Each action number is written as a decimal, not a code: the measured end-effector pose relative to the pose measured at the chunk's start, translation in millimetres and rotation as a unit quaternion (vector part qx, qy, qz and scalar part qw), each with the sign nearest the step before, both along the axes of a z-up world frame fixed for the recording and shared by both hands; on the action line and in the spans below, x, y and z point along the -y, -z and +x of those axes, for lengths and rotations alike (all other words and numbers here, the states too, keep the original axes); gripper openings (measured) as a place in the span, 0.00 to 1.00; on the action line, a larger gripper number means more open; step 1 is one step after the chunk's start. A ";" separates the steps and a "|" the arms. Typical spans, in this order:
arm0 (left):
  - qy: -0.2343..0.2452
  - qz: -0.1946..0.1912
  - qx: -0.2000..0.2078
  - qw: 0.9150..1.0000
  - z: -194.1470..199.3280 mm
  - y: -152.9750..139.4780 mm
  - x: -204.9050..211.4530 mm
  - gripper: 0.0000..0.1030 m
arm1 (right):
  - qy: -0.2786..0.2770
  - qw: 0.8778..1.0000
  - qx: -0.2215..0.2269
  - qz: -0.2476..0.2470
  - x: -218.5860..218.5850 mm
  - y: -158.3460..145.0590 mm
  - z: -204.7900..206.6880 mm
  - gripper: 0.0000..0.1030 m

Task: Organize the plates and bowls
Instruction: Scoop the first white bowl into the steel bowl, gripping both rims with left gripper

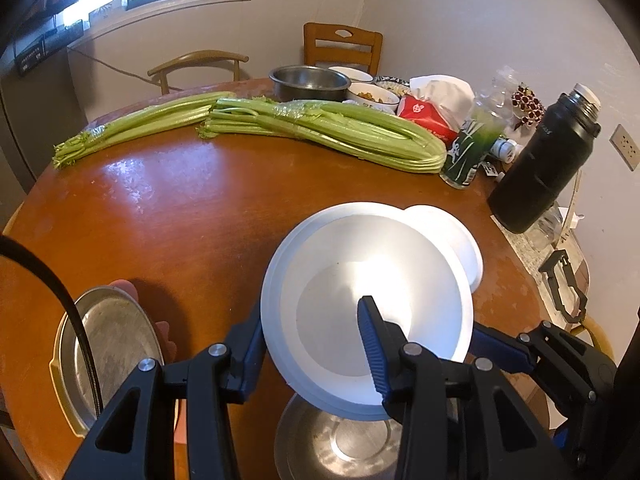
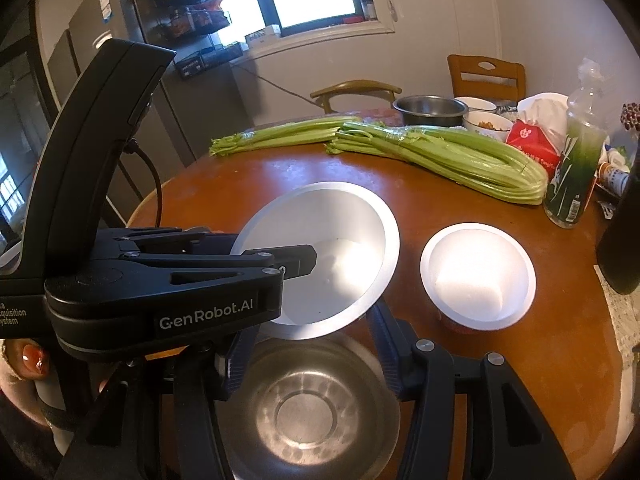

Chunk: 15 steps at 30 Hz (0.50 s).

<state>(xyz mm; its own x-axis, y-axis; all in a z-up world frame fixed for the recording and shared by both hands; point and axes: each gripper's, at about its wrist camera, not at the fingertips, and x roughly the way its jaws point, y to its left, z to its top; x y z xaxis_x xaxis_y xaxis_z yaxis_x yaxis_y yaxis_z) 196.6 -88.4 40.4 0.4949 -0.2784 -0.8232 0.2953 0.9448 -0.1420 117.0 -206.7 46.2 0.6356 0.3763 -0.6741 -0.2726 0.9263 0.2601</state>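
My left gripper [image 1: 316,344] is shut on the rim of a large white bowl [image 1: 372,300] and holds it tilted above a steel bowl [image 1: 332,448]. One finger is inside the bowl, one outside. In the right wrist view the left gripper [image 2: 296,264] reaches in from the left with the white bowl [image 2: 340,248]. My right gripper [image 2: 312,344] is open, its fingers on either side of the steel bowl [image 2: 308,412]. A smaller white bowl [image 2: 478,276] sits on the table to the right, also in the left wrist view [image 1: 452,236]. A steel plate [image 1: 108,356] lies at the left.
Round wooden table [image 1: 180,208]. Two celery bunches [image 1: 328,128] lie across the far side. Behind them stand a steel pot [image 1: 310,82], food bowls [image 1: 372,94], a red tissue box [image 1: 430,116], a green bottle [image 1: 472,148] and a black flask [image 1: 548,164]. Chairs stand beyond.
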 end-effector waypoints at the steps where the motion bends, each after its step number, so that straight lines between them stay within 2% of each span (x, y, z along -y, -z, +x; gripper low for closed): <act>1: 0.000 -0.001 0.001 1.000 -2.9 -1.4 0.3 0.42 | 0.000 1.000 0.001 0.000 -0.5 -1.2 -3.2 0.55; 15: -0.008 0.001 0.012 1.000 -39.8 -4.2 3.4 0.42 | -0.011 1.000 0.011 0.005 1.4 -4.2 -36.7 0.55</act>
